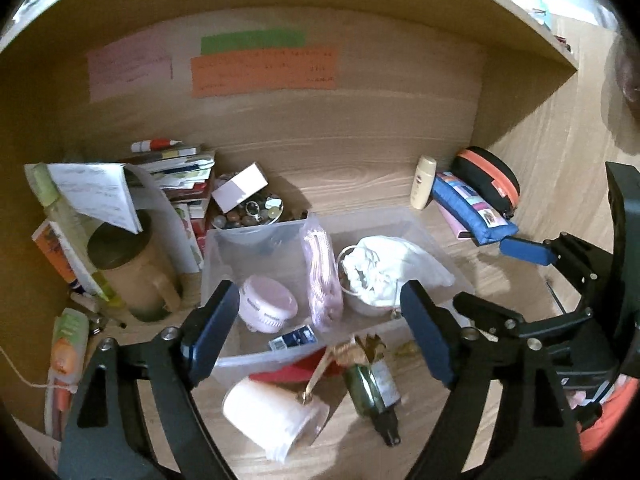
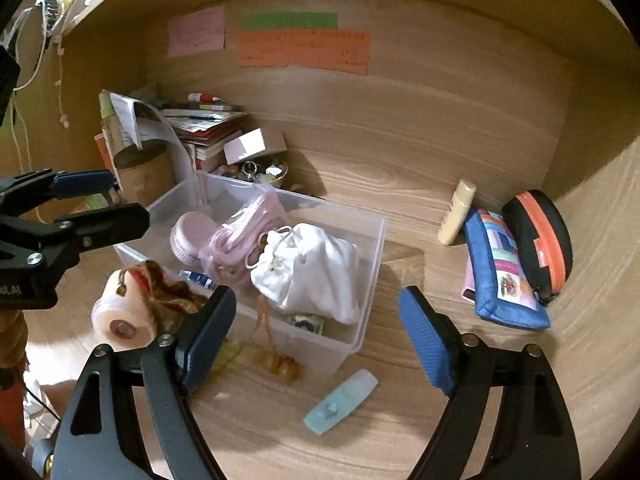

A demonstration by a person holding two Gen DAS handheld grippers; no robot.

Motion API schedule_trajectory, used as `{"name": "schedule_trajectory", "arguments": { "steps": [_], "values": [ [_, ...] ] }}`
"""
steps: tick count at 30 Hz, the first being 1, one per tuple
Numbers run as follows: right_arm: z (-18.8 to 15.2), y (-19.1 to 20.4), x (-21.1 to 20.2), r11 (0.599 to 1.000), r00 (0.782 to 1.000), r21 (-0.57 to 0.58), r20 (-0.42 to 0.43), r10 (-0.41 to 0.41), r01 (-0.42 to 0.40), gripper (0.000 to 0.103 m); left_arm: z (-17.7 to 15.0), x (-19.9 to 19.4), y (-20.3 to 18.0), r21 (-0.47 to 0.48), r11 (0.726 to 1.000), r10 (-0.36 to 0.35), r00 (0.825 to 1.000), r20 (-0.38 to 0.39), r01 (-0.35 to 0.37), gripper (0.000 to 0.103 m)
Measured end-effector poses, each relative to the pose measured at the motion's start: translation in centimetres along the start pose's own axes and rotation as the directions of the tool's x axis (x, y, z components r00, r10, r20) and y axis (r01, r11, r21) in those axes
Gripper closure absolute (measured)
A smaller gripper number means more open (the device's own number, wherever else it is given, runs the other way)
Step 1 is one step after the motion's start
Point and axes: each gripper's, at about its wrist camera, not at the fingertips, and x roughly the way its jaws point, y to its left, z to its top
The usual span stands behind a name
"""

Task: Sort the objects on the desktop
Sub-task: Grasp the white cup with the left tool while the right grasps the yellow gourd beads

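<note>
Both of my tools are spread wide with nothing between their pads: the left tool (image 1: 320, 332) hangs over the near edge of the clear plastic bin (image 1: 424, 220), the right tool (image 2: 320, 340) over its near right corner. Inside the bin lie a white drawstring pouch (image 2: 320, 276), a pink bag (image 2: 240, 236) and a round pink case (image 1: 266, 308). On the worktop (image 2: 400, 420) nearby lies a pale blue tube (image 2: 340, 400); a blue pencil case (image 2: 504, 276) sits well apart to the right.
</note>
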Motion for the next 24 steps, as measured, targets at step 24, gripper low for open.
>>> {"name": "schedule_trajectory", "arguments": {
  "steps": [24],
  "values": [
    [-5.0, 0.2, 0.8, 1.0, 0.992, -0.01, -0.122, -0.02, 0.019, 0.021, -8.3, 0.5, 5.0, -0.036, 0.999, 0.025, 0.986, -0.163, -0.031, 0.014]
  ]
}}
